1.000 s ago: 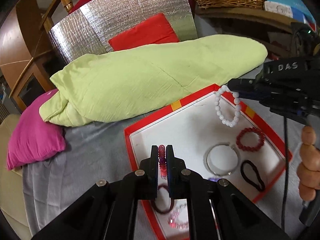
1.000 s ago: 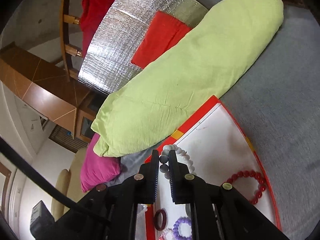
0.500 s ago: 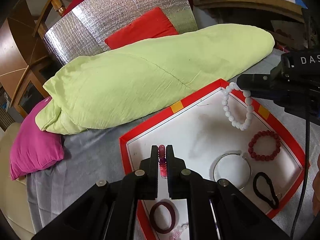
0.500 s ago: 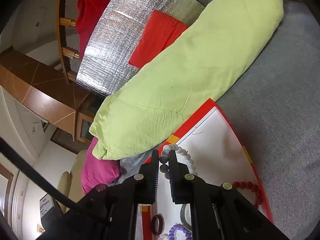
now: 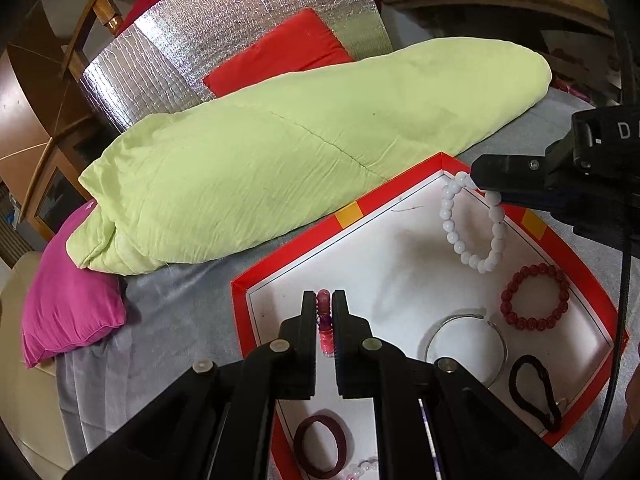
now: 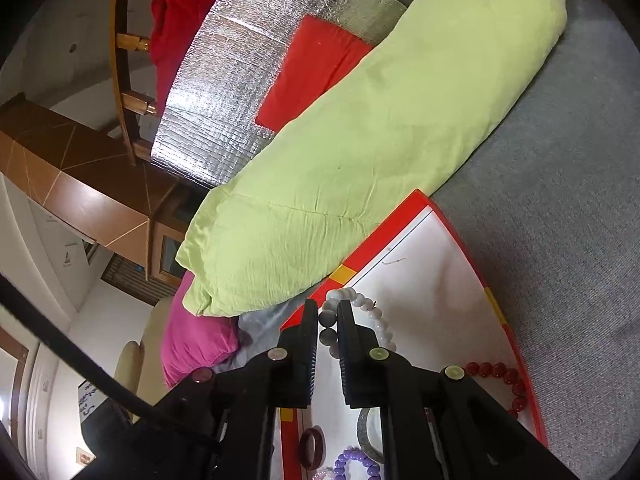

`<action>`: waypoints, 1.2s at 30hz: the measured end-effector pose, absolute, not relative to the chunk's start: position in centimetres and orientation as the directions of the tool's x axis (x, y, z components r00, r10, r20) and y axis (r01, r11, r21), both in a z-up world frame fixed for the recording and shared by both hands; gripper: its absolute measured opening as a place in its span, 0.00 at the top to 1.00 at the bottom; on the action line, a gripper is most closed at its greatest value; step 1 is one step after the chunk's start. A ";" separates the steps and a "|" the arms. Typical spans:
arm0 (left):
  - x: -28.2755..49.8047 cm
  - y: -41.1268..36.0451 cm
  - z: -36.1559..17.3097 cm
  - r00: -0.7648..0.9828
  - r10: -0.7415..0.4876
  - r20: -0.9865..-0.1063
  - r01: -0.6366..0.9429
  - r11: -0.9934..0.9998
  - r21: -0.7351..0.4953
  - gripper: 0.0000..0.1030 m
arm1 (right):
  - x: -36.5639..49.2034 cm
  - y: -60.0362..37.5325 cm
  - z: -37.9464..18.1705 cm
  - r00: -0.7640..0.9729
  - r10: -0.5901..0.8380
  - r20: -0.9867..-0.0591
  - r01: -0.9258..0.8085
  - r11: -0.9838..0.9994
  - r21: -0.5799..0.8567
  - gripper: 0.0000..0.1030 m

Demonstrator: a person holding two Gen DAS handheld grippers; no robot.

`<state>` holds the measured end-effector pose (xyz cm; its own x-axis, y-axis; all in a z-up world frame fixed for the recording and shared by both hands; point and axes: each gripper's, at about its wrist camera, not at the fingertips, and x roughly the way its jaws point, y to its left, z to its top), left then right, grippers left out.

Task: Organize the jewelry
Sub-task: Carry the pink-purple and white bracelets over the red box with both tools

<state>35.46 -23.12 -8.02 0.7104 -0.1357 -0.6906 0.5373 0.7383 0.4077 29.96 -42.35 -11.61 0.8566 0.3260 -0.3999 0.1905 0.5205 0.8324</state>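
A: Grey bedspread [image 5: 168,320], green pillow [image 5: 280,160] behind, red-rimmed tray [image 5: 576,240] in front.

B: Claws?

A: Right claw [image 6: 328,320] clamped on the white bead bracelet [image 5: 472,224], loop hanging above the tray's far corner. Left claw [image 5: 325,312] pinched tight on a pink bead strand [image 5: 325,332], over the near-left part (strand runs along the fingers).

B: So?

A: Tray floor lies straight below both; likely lower and release.

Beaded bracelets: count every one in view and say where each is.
4, more possibly hidden: white bracelet hanging from the right gripper; pink bracelet in the left gripper; red bracelet in the tray; purple bracelet at its near end.
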 end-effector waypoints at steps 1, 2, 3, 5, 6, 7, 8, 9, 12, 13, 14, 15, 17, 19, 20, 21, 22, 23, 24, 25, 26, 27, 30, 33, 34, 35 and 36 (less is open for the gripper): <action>35.5 -23.2 -8.1 0.710 -0.134 -0.691 0.538 0.737 0.410 0.92 | 30.0 -42.4 -11.6 0.856 0.327 -0.401 0.191 0.520 0.832 0.90; 35.5 -23.3 -8.2 0.708 -0.134 -0.693 0.538 0.737 0.408 0.92 | 30.0 -42.4 -11.7 0.855 0.329 -0.401 0.191 0.519 0.833 0.90; 35.6 -23.4 -8.3 0.707 -0.132 -0.695 0.539 0.738 0.407 0.92 | 30.0 -42.4 -11.7 0.854 0.331 -0.402 0.192 0.517 0.834 0.90; 35.6 -23.6 -8.5 0.708 -0.126 -0.695 0.536 0.736 0.413 0.92 | 30.0 -42.5 -11.8 0.853 0.331 -0.404 0.195 0.517 0.834 0.90; 35.7 -23.6 -8.6 0.706 -0.124 -0.697 0.536 0.736 0.412 0.92 | 30.0 -42.5 -11.8 0.852 0.331 -0.405 0.197 0.515 0.834 0.90; 35.7 -23.7 -8.7 0.704 -0.123 -0.700 0.537 0.737 0.410 0.92 | 30.0 -42.6 -11.9 0.853 0.331 -0.405 0.197 0.513 0.835 0.90; 35.8 -23.7 -8.9 0.701 -0.121 -0.703 0.536 0.739 0.409 0.92 | 29.9 -42.7 -12.0 0.853 0.330 -0.404 0.199 0.510 0.837 0.90; 35.8 -23.8 -9.0 0.702 -0.118 -0.703 0.536 0.738 0.411 0.92 | 29.9 -42.8 -12.1 0.853 0.328 -0.405 0.203 0.508 0.837 0.90; 36.0 -23.9 -9.3 0.698 -0.114 -0.707 0.536 0.738 0.411 0.92 | 29.9 -42.8 -12.3 0.851 0.328 -0.409 0.212 0.498 0.841 0.90; 36.1 -23.9 -9.4 0.696 -0.113 -0.709 0.536 0.738 0.409 0.92 | 30.0 -42.9 -12.4 0.850 0.328 -0.413 0.217 0.498 0.840 0.90; 36.2 -23.9 -9.5 0.696 -0.110 -0.710 0.535 0.738 0.410 0.92 | 30.0 -42.9 -12.5 0.849 0.327 -0.416 0.219 0.498 0.839 0.90; 36.2 -23.9 -9.6 0.696 -0.108 -0.710 0.535 0.738 0.412 0.92 | 30.0 -42.9 -12.5 0.848 0.327 -0.417 0.221 0.496 0.840 0.90; 36.3 -24.0 -9.8 0.692 -0.107 -0.714 0.536 0.739 0.408 0.92 | 30.0 -42.9 -12.6 0.848 0.328 -0.416 0.222 0.494 0.841 0.90; 36.3 -24.0 -10.0 0.690 -0.105 -0.716 0.536 0.738 0.409 0.92 | 30.0 -43.0 -12.6 0.848 0.326 -0.418 0.224 0.494 0.840 0.90; 36.4 -24.1 -10.1 0.691 -0.104 -0.716 0.536 0.738 0.410 0.92 | 30.0 -43.0 -12.7 0.848 0.326 -0.418 0.225 0.492 0.841 0.90; 36.4 -24.1 -10.2 0.689 -0.104 -0.717 0.537 0.737 0.409 0.92 | 30.0 -43.0 -12.7 0.847 0.325 -0.420 0.228 0.492 0.840 0.90; 36.4 -24.1 -10.3 0.688 -0.103 -0.719 0.538 0.738 0.408 0.92 | 30.1 -43.1 -12.8 0.846 0.324 -0.424 0.233 0.492 0.839 0.90; 36.4 -24.1 -10.4 0.686 -0.102 -0.720 0.538 0.738 0.407 0.92 | 30.1 -43.1 -12.9 0.844 0.323 -0.429 0.239 0.490 0.839 0.90; 36.5 -24.2 -10.4 0.686 -0.101 -0.721 0.537 0.739 0.408 0.92 | 30.1 -43.1 -13.0 0.843 0.322 -0.431 0.243 0.487 0.839 0.90; 36.5 -24.1 -10.5 0.686 -0.100 -0.721 0.536 0.739 0.408 0.92 | 30.1 -43.2 -13.1 0.842 0.321 -0.433 0.246 0.486 0.839 0.90; 36.6 -24.1 -10.6 0.684 -0.099 -0.722 0.536 0.740 0.406 0.92 | 30.1 -43.2 -13.2 0.841 0.319 -0.436 0.250 0.485 0.838 0.90; 36.6 -24.1 -10.7 0.682 -0.099 -0.724 0.536 0.741 0.404 0.92 | 30.2 -43.2 -13.2 0.841 0.319 -0.437 0.252 0.483 0.838 0.90; 36.6 -24.0 -11.0 0.681 -0.094 -0.726 0.534 0.742 0.404 0.92 | 30.2 -43.2 -13.4 0.839 0.317 -0.441 0.258 0.482 0.837 0.90; 36.7 -24.0 -11.3 0.672 -0.092 -0.735 0.536 0.746 0.396 0.92 | 30.3 -43.2 -13.6 0.834 0.320 -0.449 0.266 0.481 0.836 0.90; 36.8 -23.9 -11.4 0.670 -0.091 -0.737 0.536 0.746 0.395 0.92 | 30.3 -43.2 -13.7 0.831 0.319 -0.455 0.271 0.481 0.834 0.90; 36.8 -23.9 -11.6 0.667 -0.089 -0.740 0.536 0.747 0.393 0.92 | 30.4 -43.2 -13.8 0.828 0.319 -0.461 0.277 0.482 0.831 0.90; 36.9 -23.8 -11.7 0.664 -0.089 -0.743 0.537 0.748 0.390 0.92 | 30.4 -43.3 -14.0 0.826 0.319 -0.465 0.283 0.478 0.831 0.90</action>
<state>36.89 -23.82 -11.69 0.6636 -0.0885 -0.7429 0.5367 0.7481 0.3903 30.44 -43.27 -13.98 0.8257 0.3194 -0.4650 0.2832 0.4781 0.8314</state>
